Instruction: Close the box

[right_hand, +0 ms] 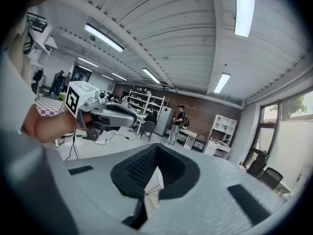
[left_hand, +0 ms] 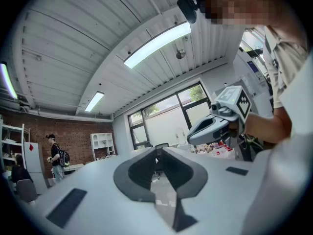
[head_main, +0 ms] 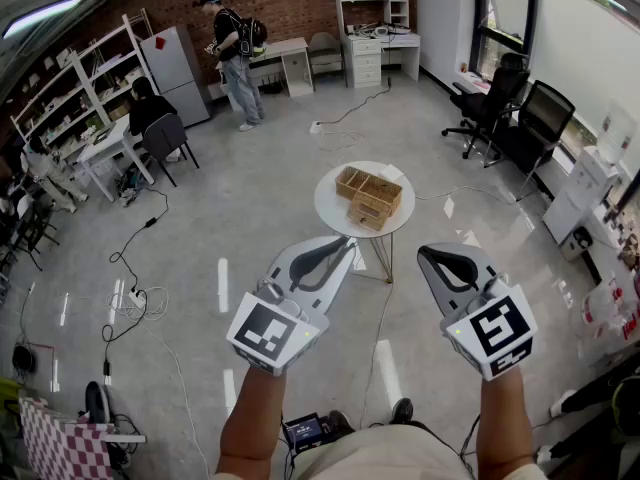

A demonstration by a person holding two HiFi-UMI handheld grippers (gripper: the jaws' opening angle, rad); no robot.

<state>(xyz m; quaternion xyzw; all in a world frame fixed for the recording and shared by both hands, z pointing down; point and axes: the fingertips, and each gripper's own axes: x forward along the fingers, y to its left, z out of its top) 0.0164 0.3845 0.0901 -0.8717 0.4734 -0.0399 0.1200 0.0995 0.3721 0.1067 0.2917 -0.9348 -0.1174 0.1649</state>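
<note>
Where box (head_main: 368, 196) sits on table (head_main: 328, 210), long axis runs upper-left to lower-right.

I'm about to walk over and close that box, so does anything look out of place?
Nothing looks spilled or broken. The light wooden box sits open on the round white table. Only oddity: a black cable and a white power strip lie loose on the grey floor to the left, a possible trip hazard.

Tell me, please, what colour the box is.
The box is light brown; the head view shows it best.
</note>
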